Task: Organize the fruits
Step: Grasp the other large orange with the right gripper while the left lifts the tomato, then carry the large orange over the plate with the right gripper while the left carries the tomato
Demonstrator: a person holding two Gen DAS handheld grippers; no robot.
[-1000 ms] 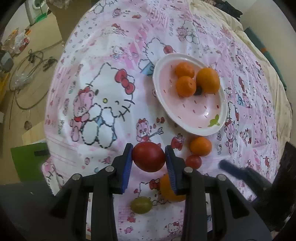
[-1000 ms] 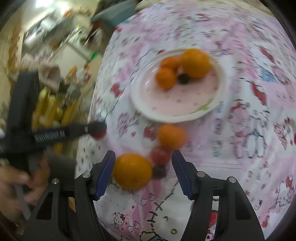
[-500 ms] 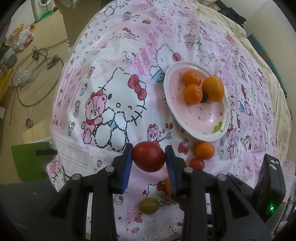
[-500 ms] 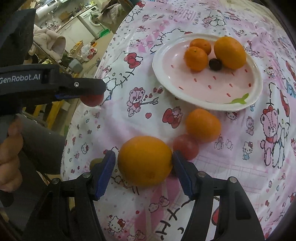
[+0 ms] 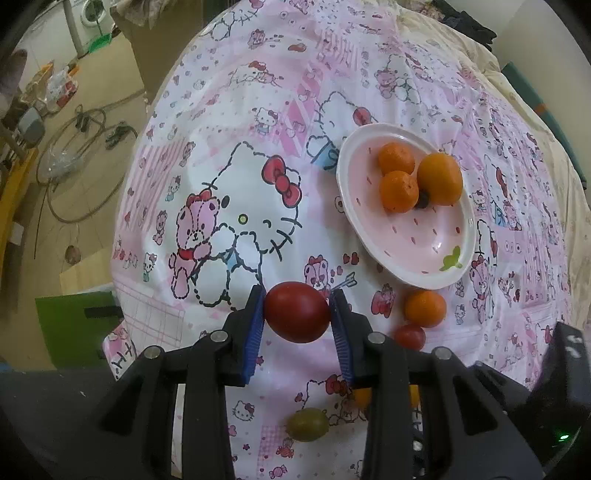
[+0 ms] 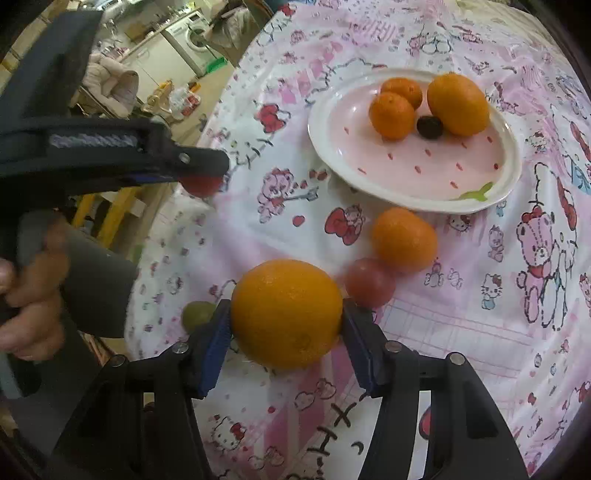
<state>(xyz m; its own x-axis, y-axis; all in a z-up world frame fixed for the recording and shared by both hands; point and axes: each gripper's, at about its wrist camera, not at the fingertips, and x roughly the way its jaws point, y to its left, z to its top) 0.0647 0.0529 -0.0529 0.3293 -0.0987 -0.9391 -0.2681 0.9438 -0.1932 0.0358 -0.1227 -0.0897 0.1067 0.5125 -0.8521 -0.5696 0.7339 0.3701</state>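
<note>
My left gripper (image 5: 297, 313) is shut on a dark red plum (image 5: 297, 312) and holds it above the cloth, short of the pink plate (image 5: 448, 275). My right gripper (image 6: 286, 314) is shut on a large orange (image 6: 286, 313) near the table's near edge. The plate (image 6: 406, 192) holds two small mandarins (image 6: 391, 115), a bigger orange (image 6: 458, 104) and a small dark fruit (image 6: 429, 127). Loose on the cloth lie a mandarin (image 6: 403, 239), a red tomato (image 6: 369, 282) and a green fruit (image 6: 197, 314). The left gripper also shows in the right wrist view (image 6: 201, 173).
The table wears a pink cartoon-cat cloth (image 5: 240, 221). Left of the table the floor holds cables (image 5: 74, 147), a green box (image 5: 77, 325) and a washing machine (image 5: 90, 7). The right gripper's body (image 5: 554, 406) sits at the lower right of the left wrist view.
My right gripper closed on the large orange and lifted it a little. My left gripper rose and drew back with the plum, so the plate looks farther.
</note>
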